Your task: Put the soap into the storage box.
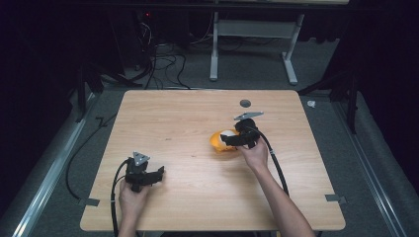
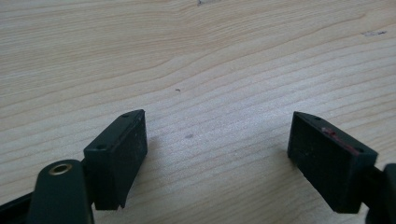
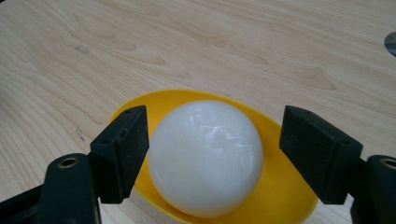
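Note:
A white ball point(image 3: 205, 158) rests in a yellow bowl point(image 3: 285, 186) on the wooden table. From the high view the bowl point(image 1: 216, 141) sits right of centre with the ball point(image 1: 227, 133) partly under my right gripper point(image 1: 231, 140). That right gripper point(image 3: 214, 154) is open, its jaws either side of the ball; the left one is close to it and the right one stands well apart. My left gripper point(image 1: 159, 174) is held low over the table near the front left. It is open too point(image 2: 217, 154), with bare wood between its jaws.
A small dark round disc point(image 1: 245, 103) lies on the table point(image 1: 173, 118) near the far edge, behind the bowl. Cables trail off the near edge from both grippers. A white desk frame point(image 1: 252, 39) and loose cables stand on the floor beyond.

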Action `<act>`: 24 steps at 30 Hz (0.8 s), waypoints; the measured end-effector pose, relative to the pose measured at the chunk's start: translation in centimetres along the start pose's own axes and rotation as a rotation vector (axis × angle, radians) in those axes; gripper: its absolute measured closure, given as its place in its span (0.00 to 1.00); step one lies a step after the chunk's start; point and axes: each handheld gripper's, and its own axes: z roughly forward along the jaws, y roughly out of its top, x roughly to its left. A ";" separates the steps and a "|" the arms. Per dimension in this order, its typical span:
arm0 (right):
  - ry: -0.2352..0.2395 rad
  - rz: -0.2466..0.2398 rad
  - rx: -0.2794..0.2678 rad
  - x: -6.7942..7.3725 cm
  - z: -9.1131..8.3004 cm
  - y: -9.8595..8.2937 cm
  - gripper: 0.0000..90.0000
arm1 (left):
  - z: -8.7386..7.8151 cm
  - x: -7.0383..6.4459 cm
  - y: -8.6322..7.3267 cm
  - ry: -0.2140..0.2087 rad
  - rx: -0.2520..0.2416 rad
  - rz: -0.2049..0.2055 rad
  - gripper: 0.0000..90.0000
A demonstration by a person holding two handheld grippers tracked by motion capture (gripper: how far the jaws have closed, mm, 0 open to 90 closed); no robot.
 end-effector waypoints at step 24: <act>-0.013 0.017 -0.087 -1.2 -3.2 -0.4 0.30 | 0.0 0.0 0.0 0.000 0.000 0.000 0.23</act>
